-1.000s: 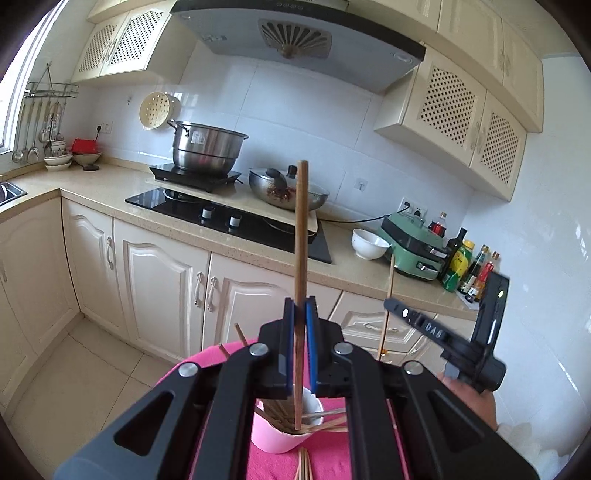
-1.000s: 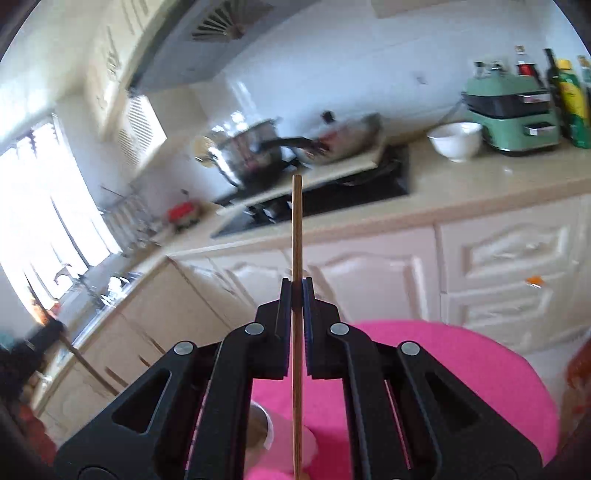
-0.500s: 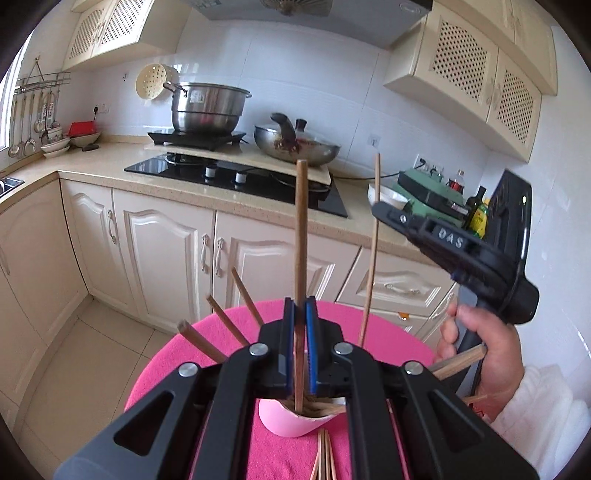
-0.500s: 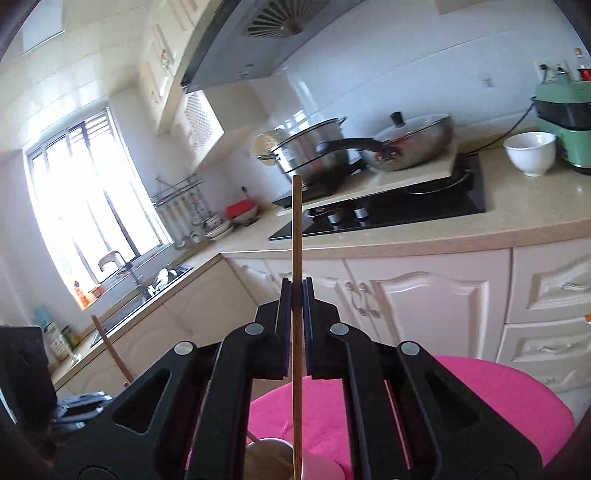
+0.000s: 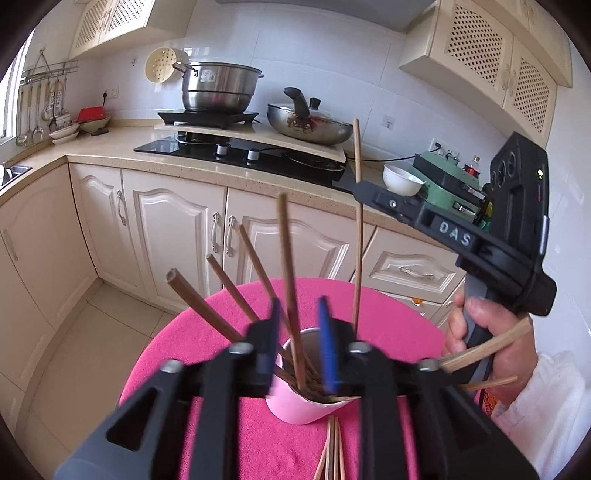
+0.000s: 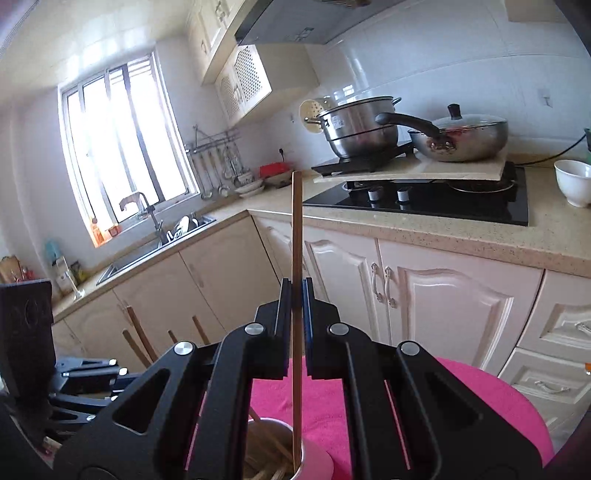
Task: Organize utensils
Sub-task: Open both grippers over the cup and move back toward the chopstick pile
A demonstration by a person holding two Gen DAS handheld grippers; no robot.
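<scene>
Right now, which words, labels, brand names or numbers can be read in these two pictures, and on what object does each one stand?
"DAS": raised white letters on the black body of the right tool, seen from the left wrist.
Sticker on the steel pot: printed, but too small to read.
Labels on the bottles behind the green appliance: too small and mostly hidden.
Mark on the range hood: blurred, unreadable.
Nothing else is legible.

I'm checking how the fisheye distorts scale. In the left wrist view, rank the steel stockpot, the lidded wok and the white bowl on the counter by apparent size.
1. Steel stockpot, largest.
2. Lidded wok: about as wide but much flatter, so the top two are close.
3. White bowl, clearly smallest, although it sits nearer the camera.
</scene>
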